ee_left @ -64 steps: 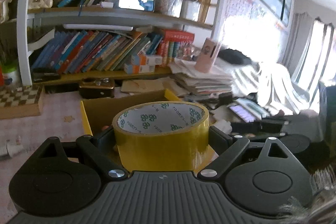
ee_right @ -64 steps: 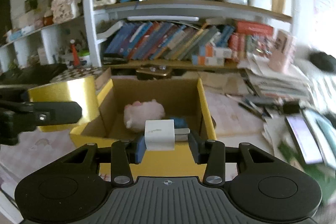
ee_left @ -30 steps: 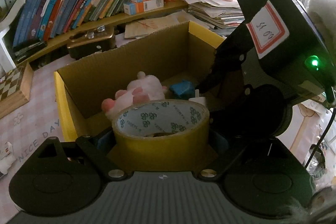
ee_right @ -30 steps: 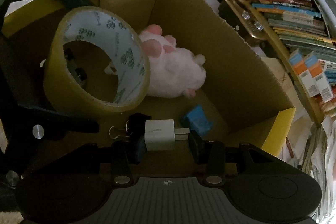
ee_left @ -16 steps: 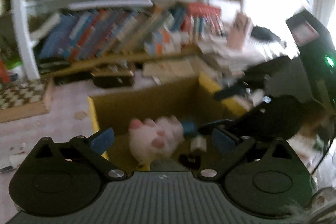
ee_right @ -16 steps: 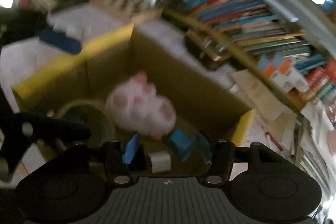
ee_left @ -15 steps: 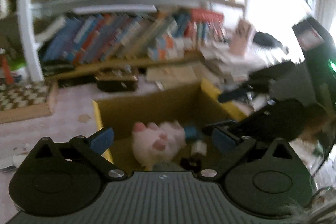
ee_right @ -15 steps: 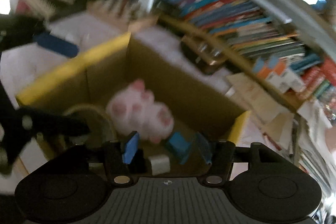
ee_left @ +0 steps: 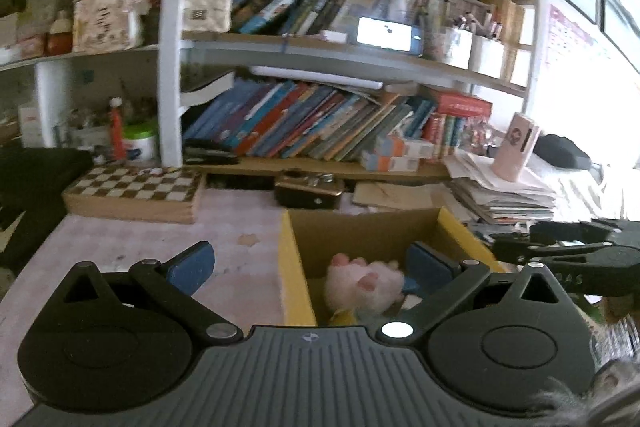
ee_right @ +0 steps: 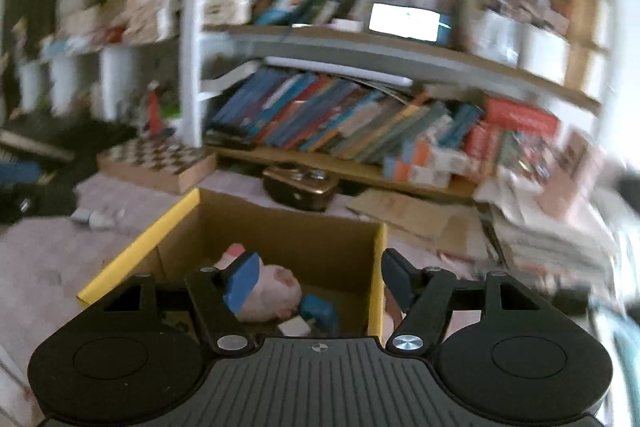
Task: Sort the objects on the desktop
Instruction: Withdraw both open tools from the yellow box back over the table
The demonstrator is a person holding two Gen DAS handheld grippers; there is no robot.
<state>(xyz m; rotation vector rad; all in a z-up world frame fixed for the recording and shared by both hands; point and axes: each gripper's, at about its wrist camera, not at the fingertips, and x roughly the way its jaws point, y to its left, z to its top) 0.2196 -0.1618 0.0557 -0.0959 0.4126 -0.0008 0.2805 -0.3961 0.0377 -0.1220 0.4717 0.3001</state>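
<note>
Above a cluttered desk, two hand-held grippers hang over an open cardboard box [ee_left: 294, 267] with yellow edges. The left gripper [ee_left: 310, 267] has its blue pads spread to their widest, with nothing between them. The right gripper [ee_right: 318, 277] is partway apart and its jaws are opening, also empty. Inside the box lie a pink plush toy [ee_left: 362, 287], a small blue object [ee_right: 320, 309] and a white block [ee_right: 294, 327] that looks like a charger.

Likely risks: the two grippers sit close together, the right one's black frame showing just right of the box in the left view, so they could knock each other while moving off. A spread finger could also catch the box's wall and drag or tip the light carton.

Open pink desk [ee_left: 132, 239] lies to the left of the box. A chessboard [ee_left: 136, 189] bounds the far left, a small dark case [ee_left: 308, 189] stands just behind the box, and stacked papers [ee_left: 504, 195] crowd the right.
</note>
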